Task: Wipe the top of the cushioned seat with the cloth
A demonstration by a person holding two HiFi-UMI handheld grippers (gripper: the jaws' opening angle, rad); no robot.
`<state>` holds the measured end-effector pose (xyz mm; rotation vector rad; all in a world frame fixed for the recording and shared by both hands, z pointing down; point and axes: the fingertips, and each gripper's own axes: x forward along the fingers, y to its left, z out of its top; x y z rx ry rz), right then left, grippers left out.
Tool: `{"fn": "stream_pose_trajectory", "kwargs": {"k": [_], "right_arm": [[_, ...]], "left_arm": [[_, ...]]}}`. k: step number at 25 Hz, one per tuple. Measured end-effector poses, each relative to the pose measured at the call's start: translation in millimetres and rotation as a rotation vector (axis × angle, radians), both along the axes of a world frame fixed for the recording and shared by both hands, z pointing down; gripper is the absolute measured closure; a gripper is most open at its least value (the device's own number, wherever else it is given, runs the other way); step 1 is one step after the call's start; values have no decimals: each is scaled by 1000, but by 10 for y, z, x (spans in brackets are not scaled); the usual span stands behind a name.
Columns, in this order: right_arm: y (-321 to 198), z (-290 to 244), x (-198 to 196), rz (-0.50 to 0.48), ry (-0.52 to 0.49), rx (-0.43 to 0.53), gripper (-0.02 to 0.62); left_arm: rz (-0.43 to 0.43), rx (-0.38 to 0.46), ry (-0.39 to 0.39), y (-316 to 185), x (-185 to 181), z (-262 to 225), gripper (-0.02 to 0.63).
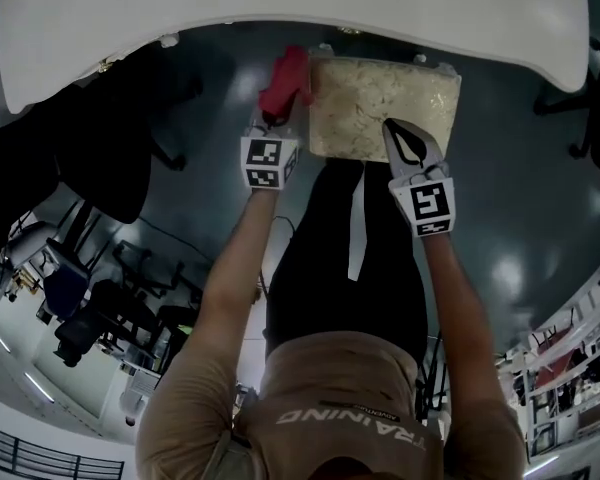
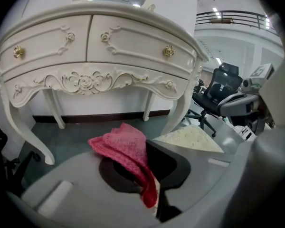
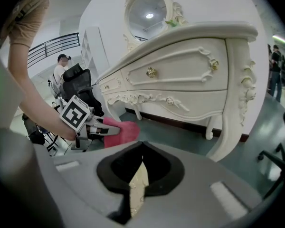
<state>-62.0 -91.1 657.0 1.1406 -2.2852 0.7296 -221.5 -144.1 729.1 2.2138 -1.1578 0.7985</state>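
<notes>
As the head view shows it, the cushioned seat (image 1: 380, 108) lies in the upper centre of the frame, just below the rim of the white dressing table (image 1: 280, 8). The left gripper (image 1: 273, 120) stands at the seat's left edge. The red cloth (image 1: 285, 80) is bunched at its tip, just beside the seat's upper left corner. Contact between cloth and seat cannot be confirmed here. The right gripper (image 1: 398, 133) sits over the lower right part of the seat, its jaws drawn to a point.

Left gripper view: the jaws are clenched on the cloth, which bulges up at frame centre and trails a fold down into the gap. The seat appears as a pale wedge right of centre. The dressing table fills the upper half of the frame, and an office chair (image 2: 223, 87) stands at the right.

Right gripper view: the jaws are closed with their tips meeting at frame centre, and nothing is grasped. A cream sliver of the seat shows through the slit below the tips. At left of centre, the left gripper holds the cloth, which projects from it toward the right.
</notes>
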Motion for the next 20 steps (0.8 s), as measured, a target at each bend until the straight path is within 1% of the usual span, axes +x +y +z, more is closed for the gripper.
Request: {"fn": "stream_pose_trajectory", "kwargs": {"k": [4, 6, 9, 14, 20], "right_arm": [[-79, 152, -223, -25, -5, -14, 594], [-119, 186, -329, -29, -8, -23, 594], [-158, 199, -422, -34, -10, -29, 594], [-224, 291, -434, -20, -12, -48, 594], [-255, 322, -420, 13, -23, -56, 594]], "left_arm": [[27, -29, -18, -85, -155, 262, 568], [36, -35, -13, -146, -208, 312, 568], [43, -44, -2, -233, -195, 359, 568], [112, -67, 12, -307, 40, 498, 568], [215, -94, 33, -136, 323, 585, 568]]}}
